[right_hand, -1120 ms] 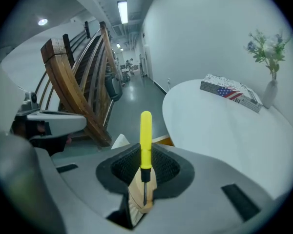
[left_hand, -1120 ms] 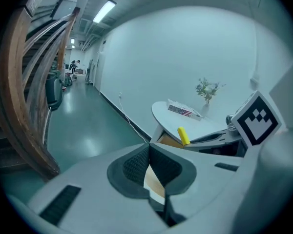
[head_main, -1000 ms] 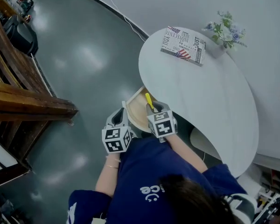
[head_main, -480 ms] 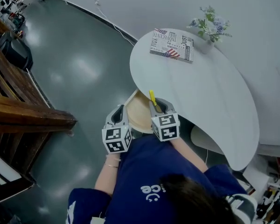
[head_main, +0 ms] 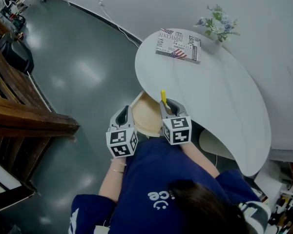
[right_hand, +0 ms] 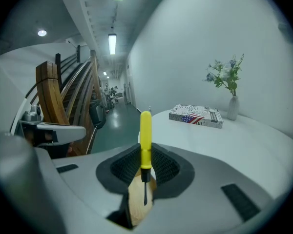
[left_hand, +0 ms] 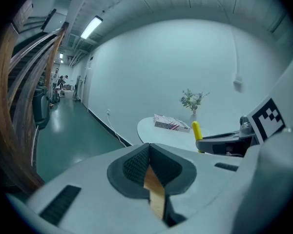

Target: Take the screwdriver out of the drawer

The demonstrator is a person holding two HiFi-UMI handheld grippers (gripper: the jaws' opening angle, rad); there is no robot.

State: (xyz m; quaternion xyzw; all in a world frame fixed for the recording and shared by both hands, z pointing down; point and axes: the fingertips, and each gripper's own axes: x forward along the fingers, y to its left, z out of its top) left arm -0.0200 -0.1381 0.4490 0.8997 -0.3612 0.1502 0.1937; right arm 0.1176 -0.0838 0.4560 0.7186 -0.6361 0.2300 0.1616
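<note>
A screwdriver point(head_main: 163, 97) with a yellow handle and a thin black shaft stands upright in my right gripper point(head_main: 168, 104), which is shut on it above the open pale wooden drawer point(head_main: 144, 115). In the right gripper view the handle point(right_hand: 145, 135) sticks up past the dark pads, and the shaft points down over the drawer wood point(right_hand: 136, 204). My left gripper point(head_main: 123, 115) hovers at the drawer's left side, its fingertips together with nothing between them. In the left gripper view the screwdriver point(left_hand: 197, 130) shows at the right.
The drawer hangs under the rounded white table point(head_main: 224, 101). A printed book point(head_main: 178, 45) and a vase of flowers point(head_main: 216, 22) sit at the table's far end. Dark wooden stairs point(head_main: 24, 113) stand at the left across the grey floor point(head_main: 88, 72).
Both grippers have risen. The right one has lifted the screwdriver up from the drawer toward the table's edge. The left gripper has stayed shut beside the drawer.
</note>
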